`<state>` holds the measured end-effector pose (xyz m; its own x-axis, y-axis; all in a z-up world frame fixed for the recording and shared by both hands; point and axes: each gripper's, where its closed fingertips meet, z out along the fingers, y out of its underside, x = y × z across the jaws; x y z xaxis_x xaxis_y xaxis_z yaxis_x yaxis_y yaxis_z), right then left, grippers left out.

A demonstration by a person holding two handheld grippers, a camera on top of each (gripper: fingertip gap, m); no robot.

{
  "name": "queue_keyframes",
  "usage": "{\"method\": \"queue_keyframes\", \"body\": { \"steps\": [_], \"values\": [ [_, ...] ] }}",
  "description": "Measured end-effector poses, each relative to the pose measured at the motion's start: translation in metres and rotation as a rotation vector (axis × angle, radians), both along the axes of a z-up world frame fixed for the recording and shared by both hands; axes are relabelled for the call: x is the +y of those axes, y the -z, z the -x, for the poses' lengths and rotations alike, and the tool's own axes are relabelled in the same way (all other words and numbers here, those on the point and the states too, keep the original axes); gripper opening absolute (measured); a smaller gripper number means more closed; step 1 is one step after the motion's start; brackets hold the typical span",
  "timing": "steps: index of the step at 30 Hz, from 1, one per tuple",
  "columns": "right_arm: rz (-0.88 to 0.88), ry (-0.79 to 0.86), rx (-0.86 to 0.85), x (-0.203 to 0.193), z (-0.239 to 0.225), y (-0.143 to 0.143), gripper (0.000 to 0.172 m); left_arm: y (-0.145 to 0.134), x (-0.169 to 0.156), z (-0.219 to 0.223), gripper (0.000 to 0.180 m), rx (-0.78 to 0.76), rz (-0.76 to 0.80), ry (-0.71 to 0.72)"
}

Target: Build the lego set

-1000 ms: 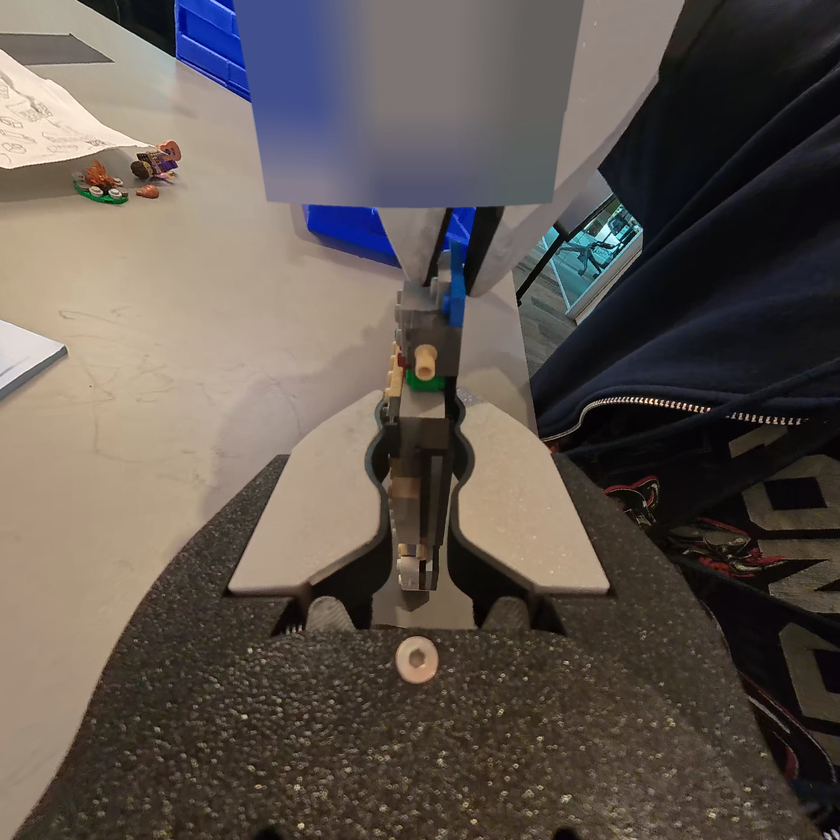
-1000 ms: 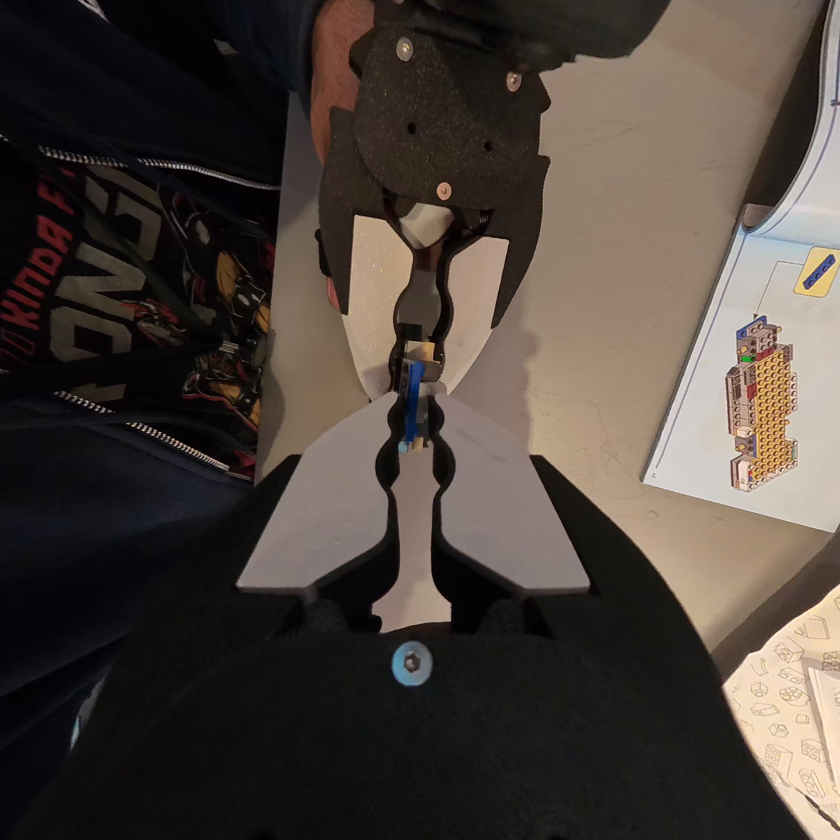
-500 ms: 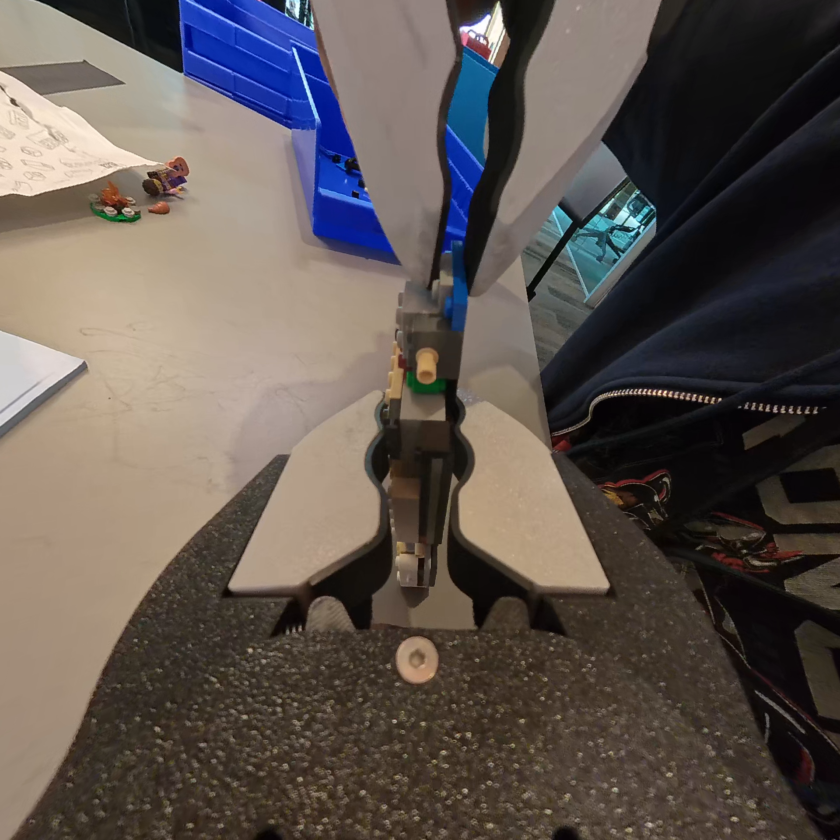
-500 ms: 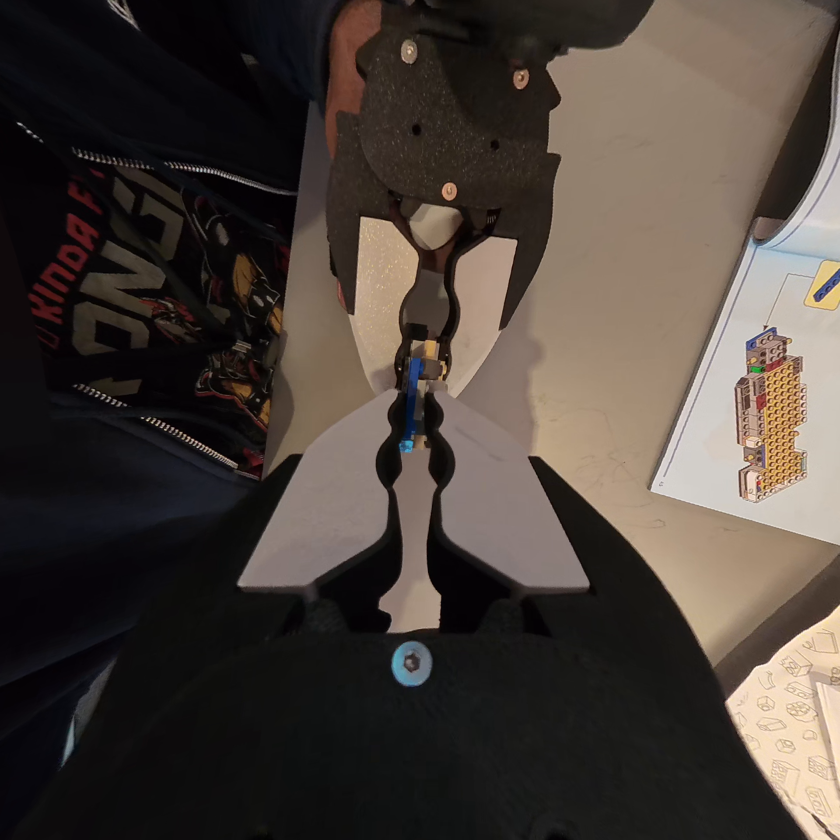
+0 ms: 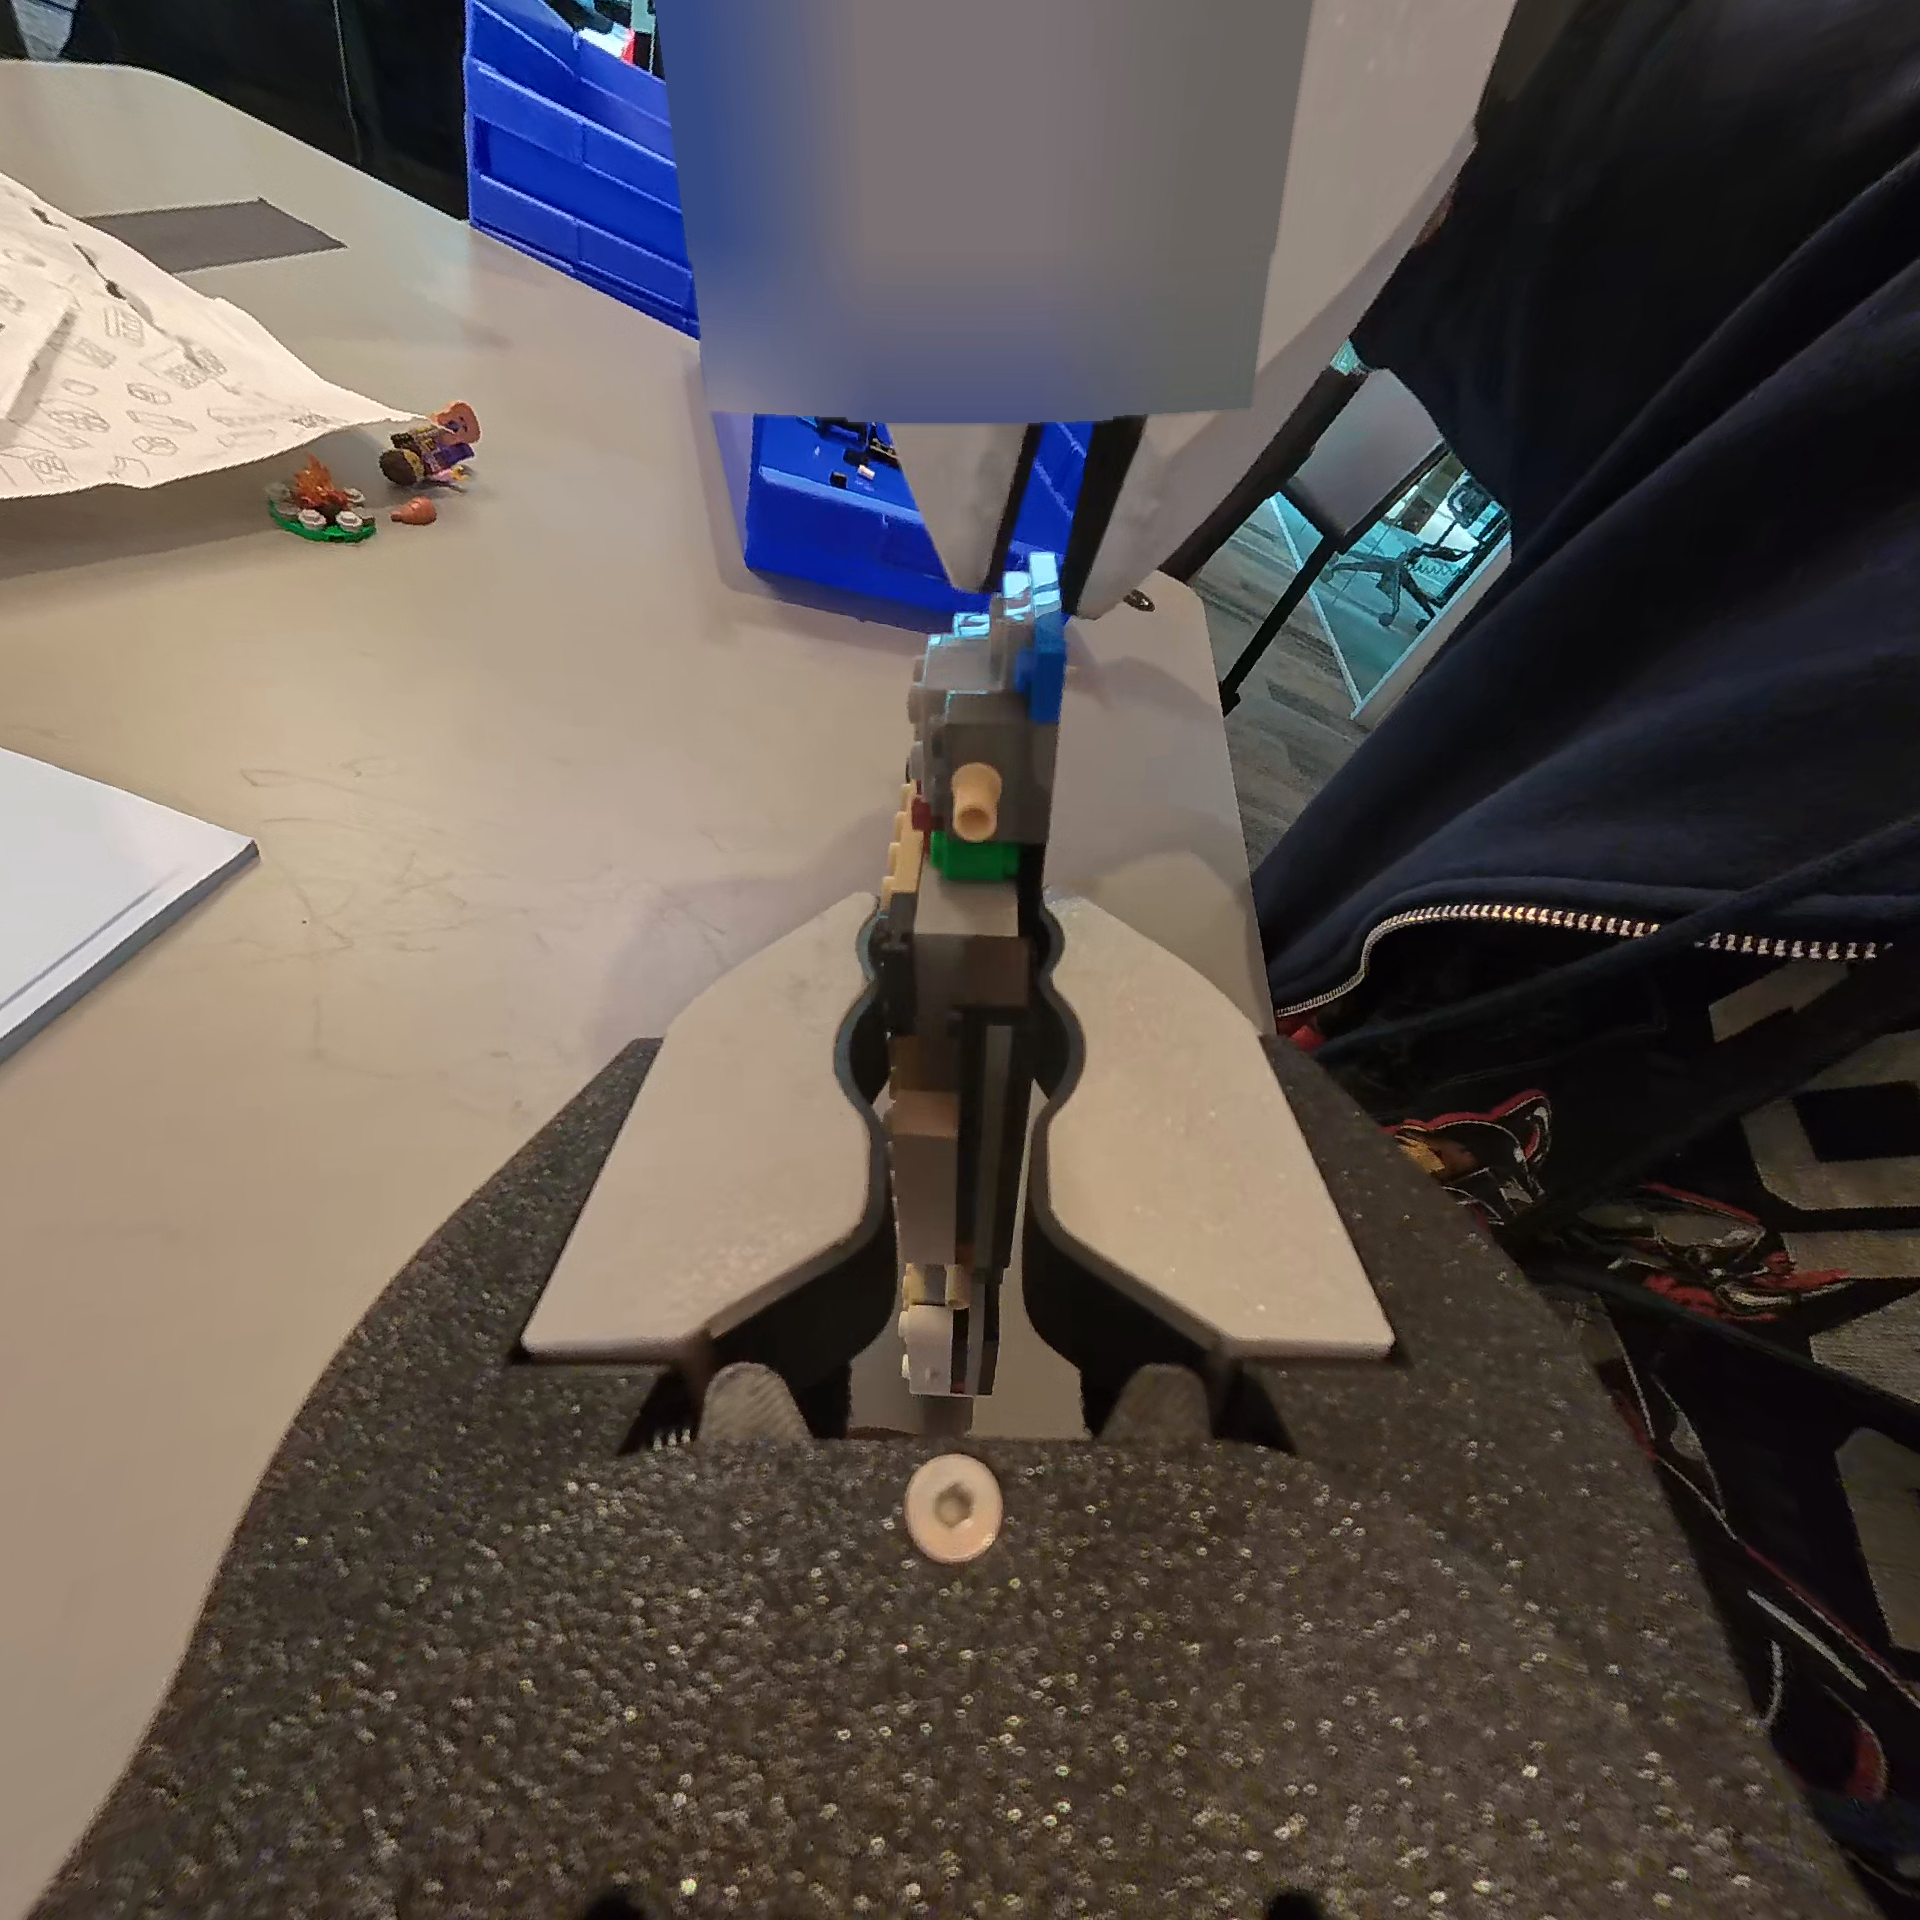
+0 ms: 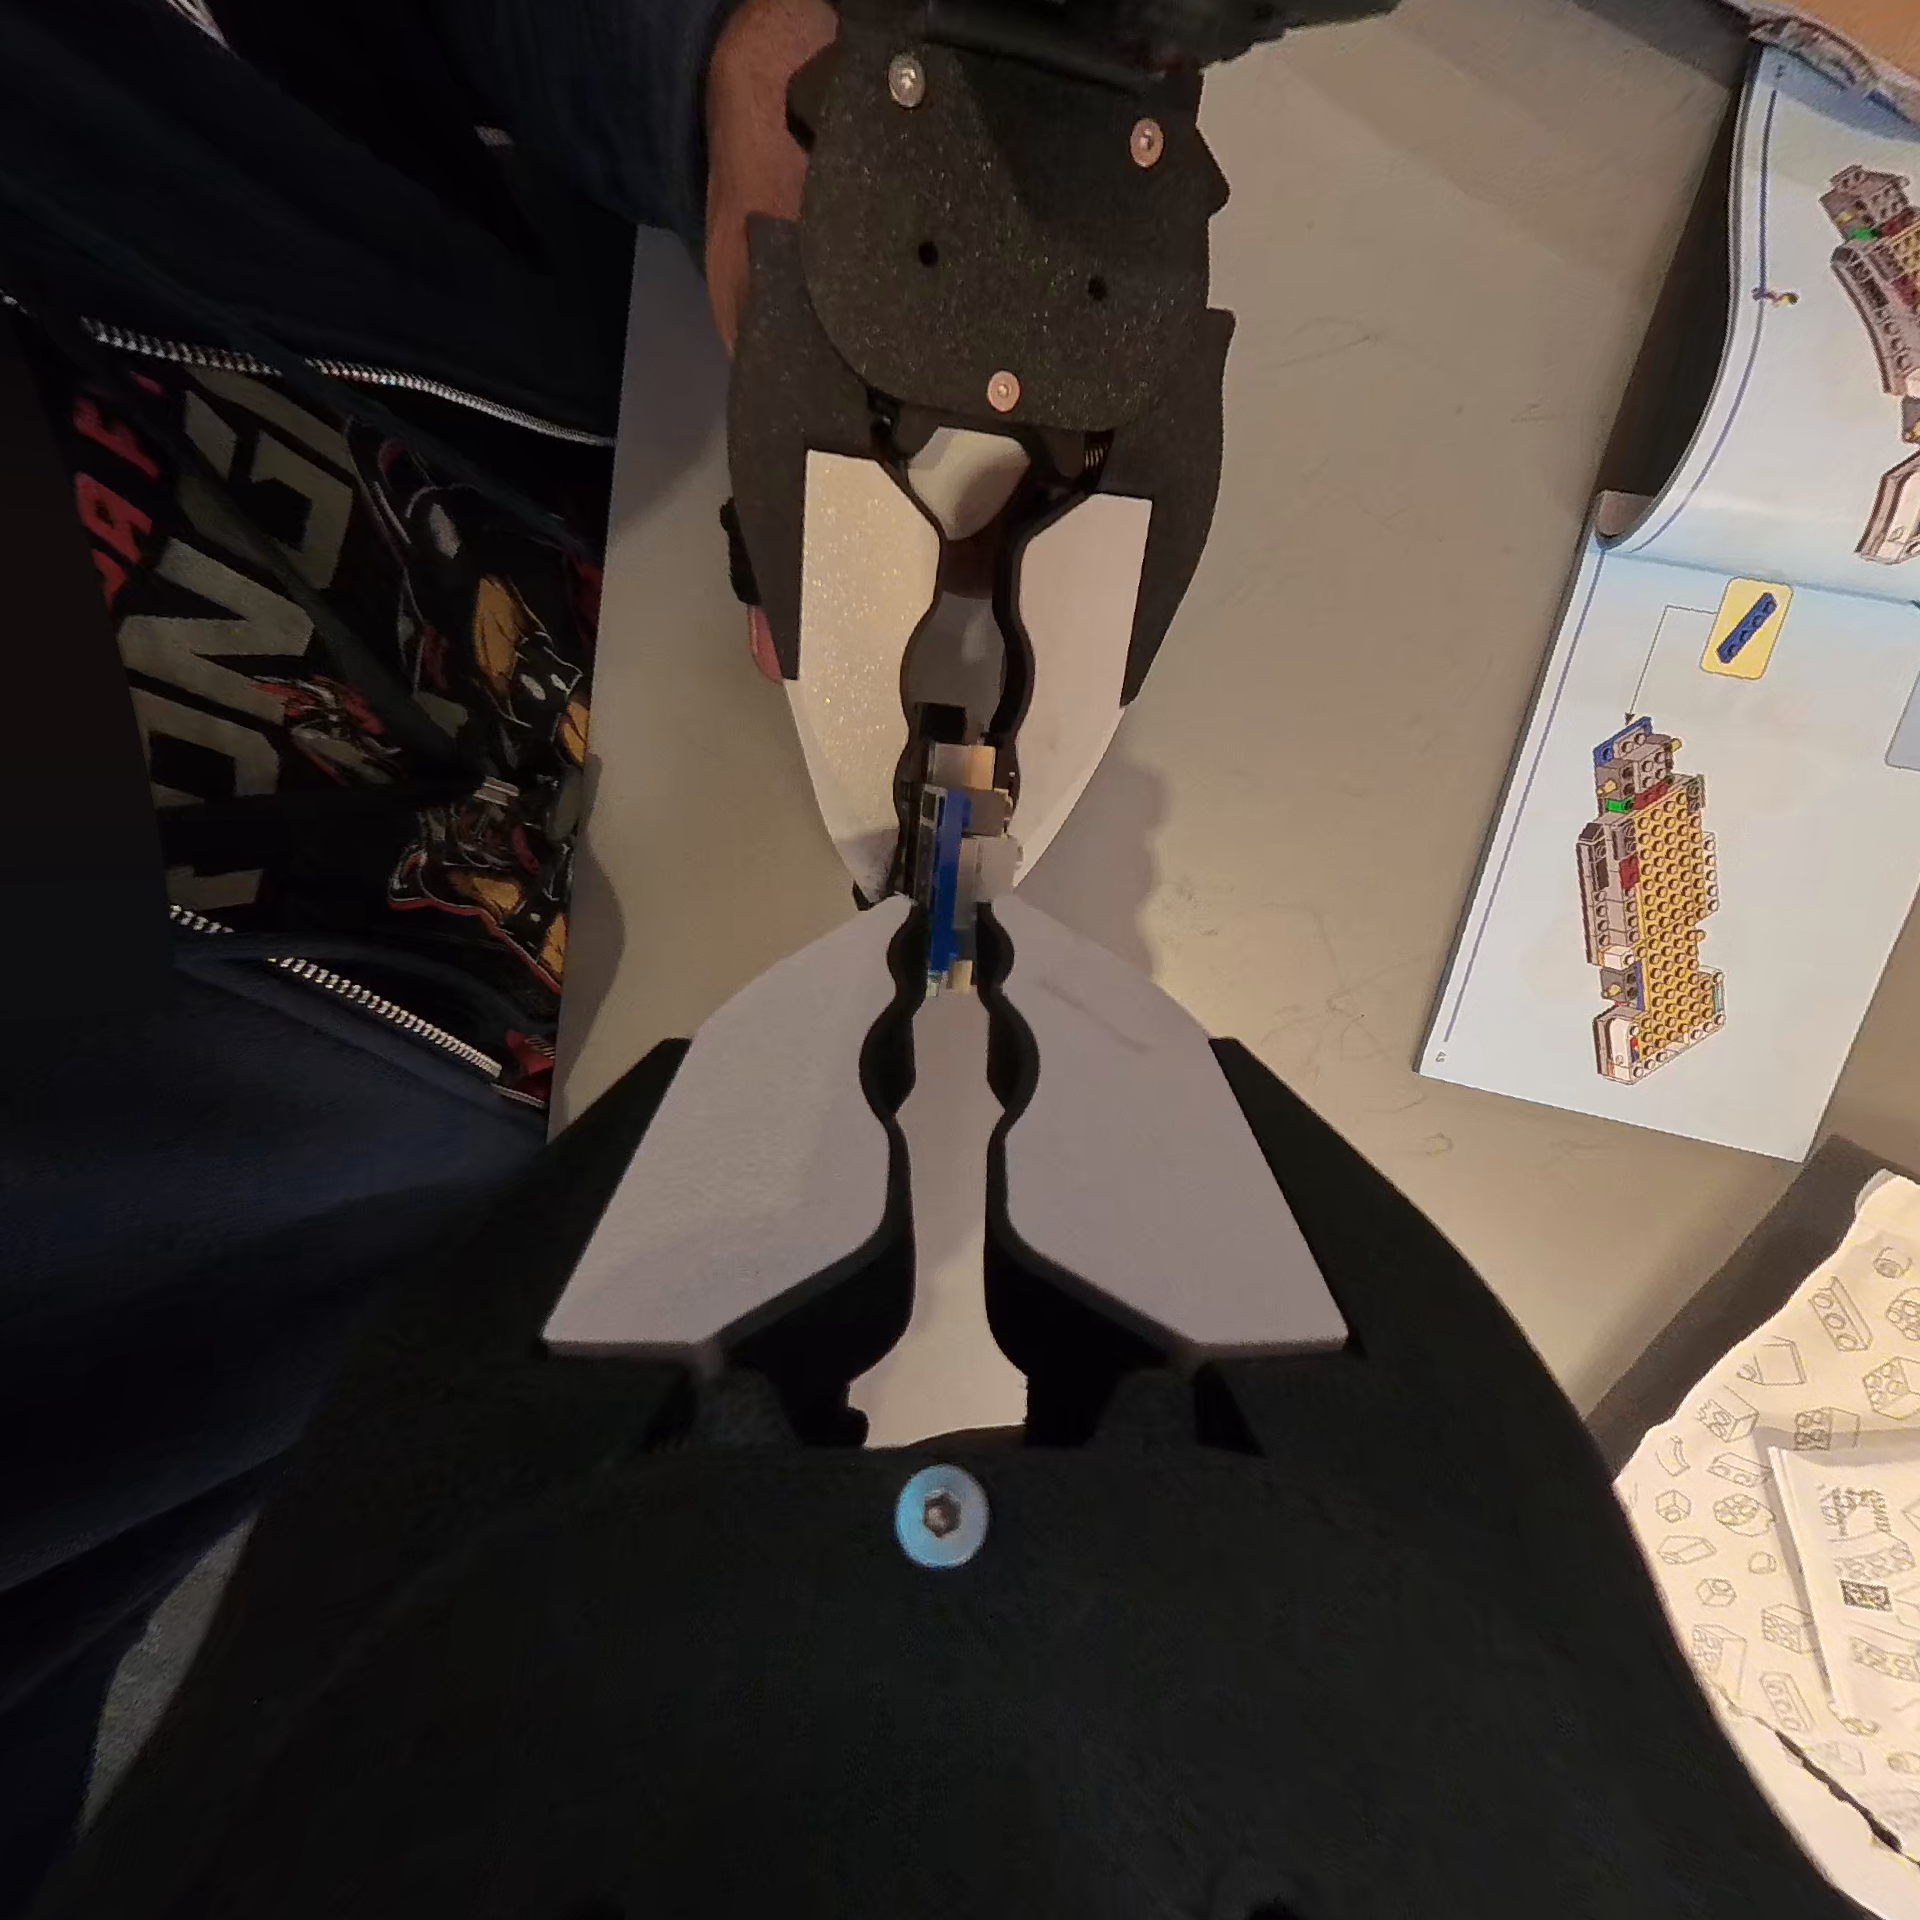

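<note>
Sitting btwn both jaws: brick build (image 5: 971, 997)

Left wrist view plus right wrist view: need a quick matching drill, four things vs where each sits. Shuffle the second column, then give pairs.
Things:
1. brick assembly
2. blue plate
3. instruction booklet
4. campfire piece

Places:
A. open on the table, to the right of the right tool
B. on the table by the printed paper sheet
C. clamped between the left tool fingers
D. at the assembly's far end, pinched between the right tool's fingers

Pairs: 1-C, 2-D, 3-A, 4-B
</note>
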<state>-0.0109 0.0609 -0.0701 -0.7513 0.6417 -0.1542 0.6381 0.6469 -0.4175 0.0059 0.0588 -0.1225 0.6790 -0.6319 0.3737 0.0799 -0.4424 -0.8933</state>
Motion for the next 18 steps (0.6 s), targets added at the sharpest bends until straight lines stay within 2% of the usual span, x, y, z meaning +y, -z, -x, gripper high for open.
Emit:
{"method": "queue_keyframes", "body": {
  "steps": [8,18],
  "values": [
    [0.043,0.000,-0.032,-0.0032,-0.0012,0.0004,0.006,0.0013,-0.0012,-0.0020,0.024,0.022,-0.003,0.010],
    [0.014,0.016,-0.026,-0.0042,0.0022,0.0017,0.007,0.0033,-0.0003,-0.0010,0.023,0.024,0.010,0.004]
  ]
}}
